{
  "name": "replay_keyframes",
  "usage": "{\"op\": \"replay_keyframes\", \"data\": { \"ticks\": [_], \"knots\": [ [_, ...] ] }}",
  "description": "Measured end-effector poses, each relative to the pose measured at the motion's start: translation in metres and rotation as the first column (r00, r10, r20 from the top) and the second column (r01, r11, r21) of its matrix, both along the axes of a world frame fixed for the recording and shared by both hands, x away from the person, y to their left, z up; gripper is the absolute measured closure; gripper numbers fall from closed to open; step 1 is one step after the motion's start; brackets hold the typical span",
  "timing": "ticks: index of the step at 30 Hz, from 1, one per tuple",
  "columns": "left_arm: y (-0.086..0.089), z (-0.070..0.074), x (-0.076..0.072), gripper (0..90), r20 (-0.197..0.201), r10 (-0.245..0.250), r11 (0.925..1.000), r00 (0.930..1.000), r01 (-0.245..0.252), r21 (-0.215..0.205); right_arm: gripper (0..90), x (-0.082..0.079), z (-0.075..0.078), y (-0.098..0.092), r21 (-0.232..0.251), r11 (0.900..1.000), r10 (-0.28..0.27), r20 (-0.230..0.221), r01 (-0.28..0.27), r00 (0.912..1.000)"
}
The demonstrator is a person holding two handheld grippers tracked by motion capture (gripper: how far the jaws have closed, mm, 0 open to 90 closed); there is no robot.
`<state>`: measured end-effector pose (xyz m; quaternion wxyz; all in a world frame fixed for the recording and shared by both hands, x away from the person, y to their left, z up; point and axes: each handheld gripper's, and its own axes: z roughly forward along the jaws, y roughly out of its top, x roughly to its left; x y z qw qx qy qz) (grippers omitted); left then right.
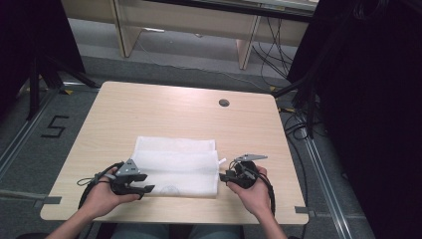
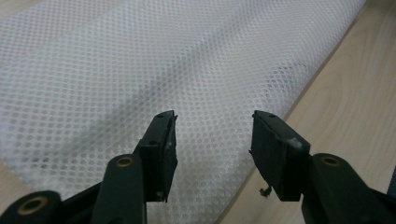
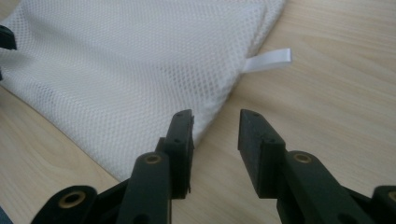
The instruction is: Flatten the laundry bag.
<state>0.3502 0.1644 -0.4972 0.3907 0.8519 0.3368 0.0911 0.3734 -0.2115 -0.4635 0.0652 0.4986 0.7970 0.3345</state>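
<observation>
- Forearms enter the high view from the bottom edge; each hand holds one gripper at the near side of the table (image 1: 164, 107).
- Left gripper (image 1: 145, 183): positioned at the near left corner of the white mesh bag (image 1: 176, 167). Jaws stand spread, pointing toward the bag, with nothing pinched between them.
- Left gripper view: the left gripper (image 2: 214, 140) has both black jaws apart over the mesh bag (image 2: 140, 74). One jaw sits above the mesh; the other sits above the bag's edge, where light wood begins. Whether the pads touch the fabric cannot be told.
- Mesh bag: lies flat on the tabletop, in the near half, between the two grippers. It appears folded, one layer offset over another.
- White ribbon tab (image 3: 268, 59): projects from the bag's right edge onto the wood.
- Right gripper (image 1: 222, 177): positioned just beside the near right corner of the bag. Jaws stand spread, holding nothing.
- Right gripper view: the right gripper (image 3: 215, 133) has one jaw over the corner of the mesh (image 3: 140, 70), the other over bare wood.
</observation>
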Motion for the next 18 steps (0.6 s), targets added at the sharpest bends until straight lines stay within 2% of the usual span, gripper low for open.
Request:
{"op": "replay_keyframes", "data": {
  "ticks": [4,5,7,8,9,10,11,12,13,14,15,16,17,18],
  "knots": [
    [-0.002,-0.002,0.004,56.0,-0.011,0.0,1.0,0.9999,0.0,0.003,69.2,0.002,-0.001,0.003,-0.001,0.999,0.036,-0.002,-0.036,0.9994],
    [-0.006,0.0,0.003,58.1,-0.037,0.012,0.9997,0.9992,-0.013,-0.022,71.1,0.002,-0.004,0.006,0.02,0.999,0.029,0.025,-0.029,0.9993],
    [-0.007,0.001,0.004,64.6,-0.037,0.006,0.9997,0.9993,-0.007,-0.021,72.5,0.001,-0.003,0.007,0.022,0.999,0.044,0.021,-0.045,0.9988],
    [-0.008,0.002,0.004,64.6,-0.038,-0.011,0.9996,0.9992,0.01,-0.025,74.8,0.001,-0.006,0.009,0.014,0.999,0.042,0.032,-0.042,0.9986],
    [-0.012,0.001,0.003,71.4,-0.059,-0.011,0.9994,0.9982,0.009,-0.033,81.2,0.0,-0.004,0.011,0.002,0.998,0.068,0.003,-0.068,0.9977],
    [-0.012,0.001,0.003,74.9,-0.059,-0.011,0.9994,0.9982,0.009,-0.033,81.2,0.0,-0.004,0.011,0.002,0.998,0.068,0.003,-0.068,0.9977],
    [-0.012,0.0,0.001,77.2,-0.08,-0.052,0.9987,0.9954,0.051,-0.01,87.0,-0.002,-0.001,0.014,-0.01,0.995,0.096,-0.002,-0.096,0.9954],
    [-0.014,-0.001,-0.001,79.2,-0.087,-0.047,0.9989,0.9951,0.046,-0.012,88.9,-0.002,0.001,0.016,-0.041,0.992,0.115,-0.02,-0.116,0.9932],
    [-0.014,-0.001,-0.001,80.8,-0.087,-0.047,0.9989,0.9951,0.046,-0.012,88.9,-0.002,0.001,0.016,-0.041,0.992,0.115,-0.02,-0.116,0.9932],
    [-0.015,0.0,-0.003,81.8,-0.096,-0.065,0.9979,0.9933,0.064,-0.014,90.0,-0.008,0.002,0.024,-0.026,0.991,0.13,0.006,-0.13,0.9915],
    [-0.013,0.0,-0.002,82.1,-0.092,-0.096,0.995,0.9912,0.098,0.019,90.0,-0.01,0.003,0.028,-0.041,0.986,0.164,0.0,-0.164,0.9865],
    [-0.013,0.0,-0.002,82.3,-0.092,-0.096,0.995,0.9912,0.098,0.019,90.0,-0.01,0.003,0.028,-0.041,0.986,0.164,0.0,-0.164,0.9865],
    [-0.015,-0.002,-0.002,82.3,-0.1,-0.073,0.9973,0.9923,0.073,0.001,90.0,-0.013,0.001,0.033,-0.043,0.984,0.171,-0.006,-0.171,0.9853],
    [-0.014,-0.005,0.002,82.1,-0.106,-0.076,0.9962,0.9915,0.08,0.035,90.0,-0.015,0.0,0.04,-0.077,0.979,0.189,-0.019,-0.19,0.9818]
  ]
}}
